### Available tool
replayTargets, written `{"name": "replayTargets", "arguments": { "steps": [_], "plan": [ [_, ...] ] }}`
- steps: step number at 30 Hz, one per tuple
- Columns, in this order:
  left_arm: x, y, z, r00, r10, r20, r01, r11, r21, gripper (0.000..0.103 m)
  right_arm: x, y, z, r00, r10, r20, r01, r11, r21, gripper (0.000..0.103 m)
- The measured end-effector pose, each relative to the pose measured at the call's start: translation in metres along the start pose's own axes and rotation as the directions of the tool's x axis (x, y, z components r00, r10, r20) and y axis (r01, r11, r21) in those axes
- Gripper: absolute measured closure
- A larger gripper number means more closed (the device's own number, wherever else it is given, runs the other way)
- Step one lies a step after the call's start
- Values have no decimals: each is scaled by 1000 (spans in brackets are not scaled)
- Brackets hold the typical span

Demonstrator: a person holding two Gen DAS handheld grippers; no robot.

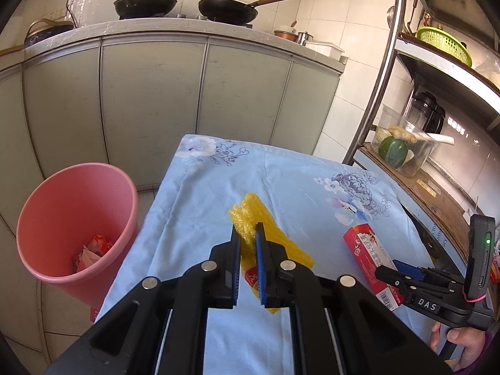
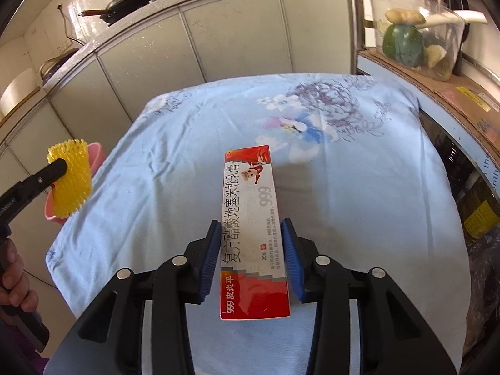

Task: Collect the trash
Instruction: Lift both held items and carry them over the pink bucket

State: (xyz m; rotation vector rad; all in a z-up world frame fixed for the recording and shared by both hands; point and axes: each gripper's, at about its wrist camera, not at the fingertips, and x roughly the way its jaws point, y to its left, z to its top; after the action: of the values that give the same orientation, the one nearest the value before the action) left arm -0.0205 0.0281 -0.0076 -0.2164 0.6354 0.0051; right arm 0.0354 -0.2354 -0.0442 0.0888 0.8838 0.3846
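My left gripper (image 1: 248, 234) is shut on a yellow foam net sleeve (image 1: 247, 215) and holds it above the table's left part; it also shows in the right wrist view (image 2: 70, 181), lifted beside the bin. A red and white medicine box (image 2: 250, 218) lies on the blue flowered cloth (image 2: 359, 187). My right gripper (image 2: 251, 234) straddles the box's near half, with its jaws close to both long sides; contact cannot be told. The right gripper also shows in the left wrist view (image 1: 387, 273) at the box (image 1: 368, 253). A pink bin (image 1: 75, 225) stands on the floor left of the table, with wrappers inside.
Grey kitchen cabinets (image 1: 156, 93) with pans (image 1: 228, 9) on the counter stand behind the table. A metal shelf rack (image 1: 378, 72) with a clear container of vegetables (image 1: 403, 147) and a cardboard sheet (image 2: 437, 84) is at the right.
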Motion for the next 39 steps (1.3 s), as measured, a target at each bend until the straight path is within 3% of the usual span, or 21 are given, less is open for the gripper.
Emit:
{"name": "replayTargets", "arguments": {
  "steps": [10, 20, 34, 39],
  "plan": [
    [-25, 46, 7, 995, 80, 63, -76, 995, -66, 95, 3, 75, 30, 985, 167, 47, -159, 978, -133, 63],
    [-53, 115, 18, 962, 248, 116, -230, 961, -154, 95, 33, 168, 65, 948, 318, 24, -302, 920, -250, 63],
    [-48, 179, 14, 915, 398, 69, -376, 901, -215, 95, 77, 265, 86, 887, 460, -30, -446, 838, -314, 63],
    [-35, 187, 10, 909, 415, 37, -398, 892, -215, 95, 93, 287, 88, 883, 468, -50, -456, 826, -331, 63]
  ]
}}
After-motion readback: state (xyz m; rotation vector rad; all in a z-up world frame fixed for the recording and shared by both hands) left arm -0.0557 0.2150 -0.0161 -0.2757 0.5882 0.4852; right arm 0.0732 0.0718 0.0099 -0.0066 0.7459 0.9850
